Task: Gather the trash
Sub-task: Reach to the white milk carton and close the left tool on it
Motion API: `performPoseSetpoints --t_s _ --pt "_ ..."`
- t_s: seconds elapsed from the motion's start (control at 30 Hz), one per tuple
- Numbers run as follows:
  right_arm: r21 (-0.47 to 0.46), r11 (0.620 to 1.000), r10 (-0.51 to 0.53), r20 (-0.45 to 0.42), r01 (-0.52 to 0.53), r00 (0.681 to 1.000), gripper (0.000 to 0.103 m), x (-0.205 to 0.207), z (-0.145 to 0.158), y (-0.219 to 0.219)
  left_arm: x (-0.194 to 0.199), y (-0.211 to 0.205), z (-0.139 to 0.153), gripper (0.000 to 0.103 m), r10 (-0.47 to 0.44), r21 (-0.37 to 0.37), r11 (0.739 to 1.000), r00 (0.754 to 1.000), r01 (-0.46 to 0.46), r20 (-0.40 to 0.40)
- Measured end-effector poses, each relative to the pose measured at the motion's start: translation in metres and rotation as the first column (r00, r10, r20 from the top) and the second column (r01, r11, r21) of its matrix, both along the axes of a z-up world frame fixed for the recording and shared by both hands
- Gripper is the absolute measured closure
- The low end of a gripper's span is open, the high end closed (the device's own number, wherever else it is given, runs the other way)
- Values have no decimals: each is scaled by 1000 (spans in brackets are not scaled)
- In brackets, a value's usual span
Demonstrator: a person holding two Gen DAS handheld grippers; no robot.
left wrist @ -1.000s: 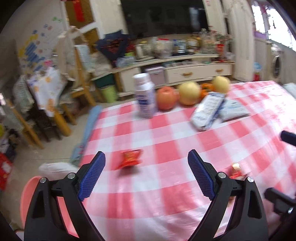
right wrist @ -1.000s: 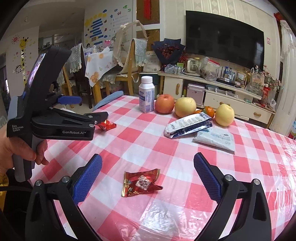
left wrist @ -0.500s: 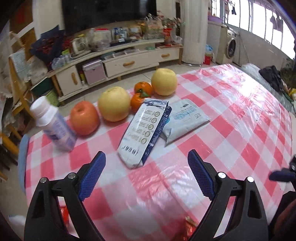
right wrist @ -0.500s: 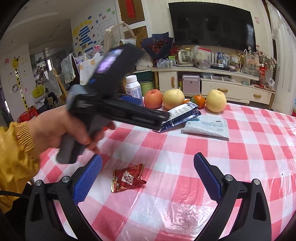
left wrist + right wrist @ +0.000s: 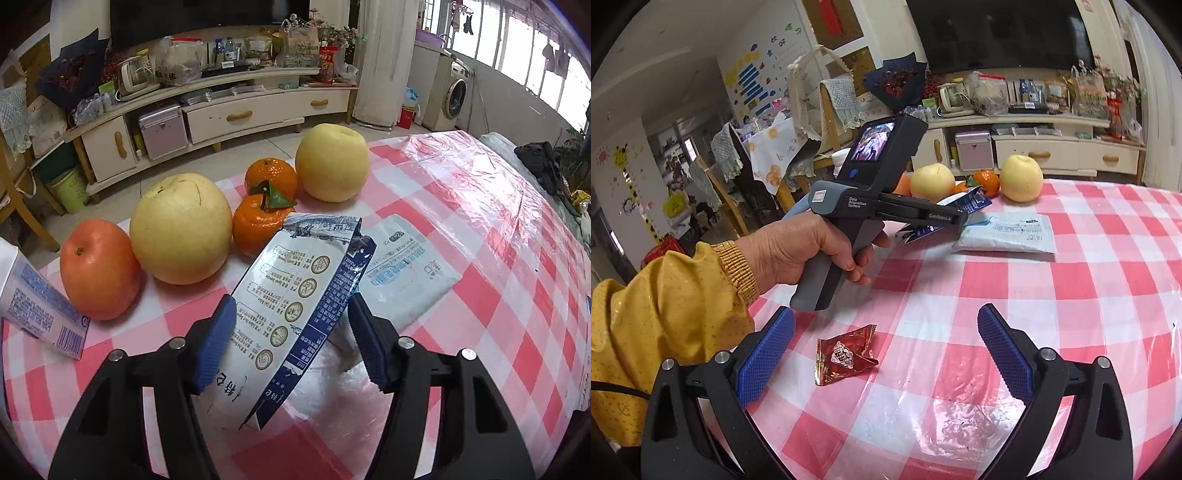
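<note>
On the pink checked table [image 5: 480, 206], trash collection was under way. A second earlier our left gripper [image 5: 291, 339] had hovered wide open over the near edge. It had since swung across to the fruit side and drawn its jaws in narrow around the blue-and-white packet [image 5: 295, 295]. Both blue pads appeared to press the packet's sides, and its dark flank was buckled upward between them. We judged that a first piece of litter was being secured, with carrying it off still to come.

The right gripper [image 5: 886, 354] hung wide open and empty, low over the near cloth. The pale pouch [image 5: 406, 266] lay flat just beside the packet, touching or nearly touching it. The red candy wrapper [image 5: 846, 354] sat crumpled on the cloth between the right gripper's spread fingers, not yet picked up.

Only the left wrist view showed the pads against the packet, with the apple [image 5: 99, 269], pears and oranges close behind. Only the right wrist view showed the wrapper, and the person's left hand [image 5: 812, 251] squeezing the tool's handle. No bin appeared in either view.
</note>
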State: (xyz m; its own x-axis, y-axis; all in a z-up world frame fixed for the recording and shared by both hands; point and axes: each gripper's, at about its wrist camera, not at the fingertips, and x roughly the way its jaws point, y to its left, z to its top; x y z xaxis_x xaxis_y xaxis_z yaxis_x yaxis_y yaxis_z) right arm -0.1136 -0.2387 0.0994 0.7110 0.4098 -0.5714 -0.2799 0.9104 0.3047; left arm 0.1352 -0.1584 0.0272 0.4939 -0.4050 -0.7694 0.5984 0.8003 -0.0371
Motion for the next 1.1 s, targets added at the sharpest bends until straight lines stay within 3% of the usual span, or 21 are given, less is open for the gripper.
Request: performPoseSetpoints --t_s 0.07,0.3,0.43,0.6,0.73,0.83,0.87,1.03,1.1 --pt "11 1000 -12 -10 12 1000 5 2 -1 -4 -1 -6 -2 43 -27 2 1000 1000 27 2" --pt "57 996 -71 7 71 997 5 -1 6 -21 -34 -25 -4 44 -146 -34 989 989 146 -4" --pt "70 991 -114 33 111 993 5 -8 12 -33 -68 -42 -2 44 -270 -61 962 962 267 -36" --pt "106 982 -164 66 156 984 5 -17 20 -51 -105 -57 3 44 -426 -71 904 901 421 -79" --pt "144 970 -202 43 194 978 5 -17 17 -64 -99 -55 9 43 -318 -44 947 948 317 -24" --pt "151 968 -209 21 203 978 5 -15 15 -68 -90 -59 14 25 -208 -10 978 977 209 39" --pt "148 967 -210 15 206 978 5 -13 14 -67 -86 -61 12 24 -171 17 985 984 170 53" --pt "147 964 -223 2 220 975 5 -11 11 -70 -56 -66 -10 25 -26 53 998 999 28 -39" --pt "151 962 -231 0 229 973 5 -11 11 -72 -52 -67 -15 43 -20 44 999 998 23 -67"
